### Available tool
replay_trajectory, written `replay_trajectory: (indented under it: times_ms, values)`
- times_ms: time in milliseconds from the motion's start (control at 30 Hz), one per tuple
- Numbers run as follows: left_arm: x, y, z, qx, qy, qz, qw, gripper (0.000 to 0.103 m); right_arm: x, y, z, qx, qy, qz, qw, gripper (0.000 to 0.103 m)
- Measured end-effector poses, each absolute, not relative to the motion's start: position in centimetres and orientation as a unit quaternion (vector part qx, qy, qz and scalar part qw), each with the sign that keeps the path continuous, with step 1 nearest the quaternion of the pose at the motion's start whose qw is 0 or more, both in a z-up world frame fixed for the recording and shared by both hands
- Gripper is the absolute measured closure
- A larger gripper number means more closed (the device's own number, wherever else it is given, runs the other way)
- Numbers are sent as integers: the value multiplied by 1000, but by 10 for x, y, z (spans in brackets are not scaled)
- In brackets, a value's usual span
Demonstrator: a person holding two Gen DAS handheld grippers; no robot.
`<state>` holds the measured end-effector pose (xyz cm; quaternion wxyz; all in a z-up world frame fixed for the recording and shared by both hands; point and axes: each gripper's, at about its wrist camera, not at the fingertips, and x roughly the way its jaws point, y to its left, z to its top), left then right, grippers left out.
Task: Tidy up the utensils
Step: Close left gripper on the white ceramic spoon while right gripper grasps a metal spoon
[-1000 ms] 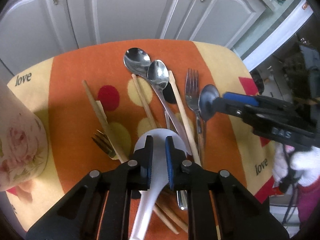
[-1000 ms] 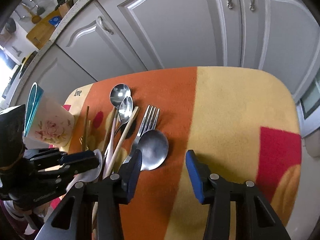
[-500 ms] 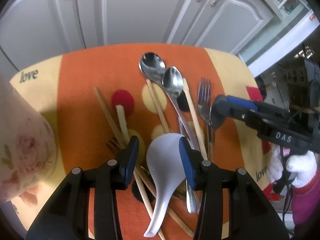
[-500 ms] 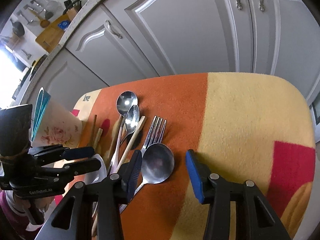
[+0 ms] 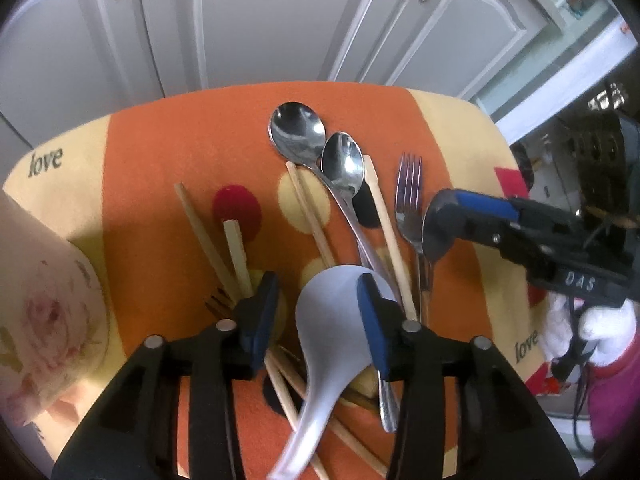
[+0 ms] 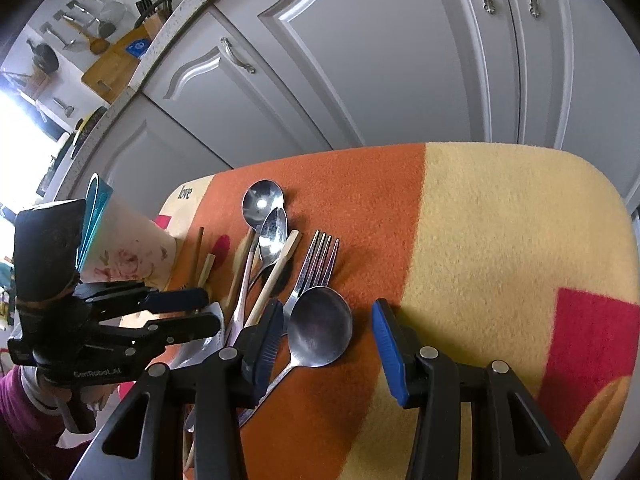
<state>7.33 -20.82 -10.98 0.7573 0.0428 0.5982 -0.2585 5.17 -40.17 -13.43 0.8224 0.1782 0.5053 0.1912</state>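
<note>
Holding both tongs spread over the pile, I have nothing pinched in either one. My left gripper (image 5: pixel 318 312) stands with its blue pads apart above the bowl of the white ladle spoon (image 5: pixel 332 320), whose handle runs back toward me across a crossed heap of wooden chopsticks (image 5: pixel 208 232). My right gripper (image 6: pixel 326 340) is just as wide, its jaws straddling the bowl of a round steel spoon (image 6: pixel 320 326) that lies on the orange stripe of the cloth (image 6: pixel 500 220). Just beyond that spoon lies a fork (image 6: pixel 316 264), tines pointing away from me, and to its left two more steel spoons (image 6: pixel 266 216) overlap, bowls toward the cabinets (image 6: pixel 380 60). A small gold fork (image 5: pixel 218 306) peeks out beside my left pad. Further left stands a flowered cup (image 6: pixel 128 248), upright at the cloth's edge, close beside the chopstick ends.
</note>
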Motion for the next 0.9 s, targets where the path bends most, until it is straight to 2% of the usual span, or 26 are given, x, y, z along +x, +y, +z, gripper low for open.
replay_trajectory:
  times_ms: [333, 400, 467, 533, 567, 700, 767, 833, 900]
  values:
    - [69, -210, -114, 40, 619, -284, 731, 63, 50, -405, -134, 185, 505, 206, 817, 58]
    - [61, -208, -112, 45, 610, -272, 743, 78, 50, -402, -134, 179, 504, 204, 820, 58]
    - [57, -204, -111, 30, 609, -271, 745, 86, 49, -401, -134, 176, 502, 202, 822, 58]
    - [54, -200, -112, 5, 611, -272, 743, 91, 49, -400, -135, 184, 500, 203, 822, 59]
    - [53, -199, -112, -5, 613, -274, 741, 93, 49, -401, -135, 188, 499, 204, 821, 64]
    - [47, -203, -114, -2, 617, -282, 735, 94, 49, -398, -137, 186, 502, 210, 818, 73]
    - [45, -208, -113, 12, 617, -288, 732, 93, 50, -399, -138, 181, 506, 211, 816, 84]
    - [46, -214, -111, 29, 614, -288, 734, 91, 50, -402, -139, 186, 509, 213, 813, 86]
    - [48, -219, -111, 54, 609, -285, 738, 79, 50, -406, -140, 199, 509, 218, 809, 86]
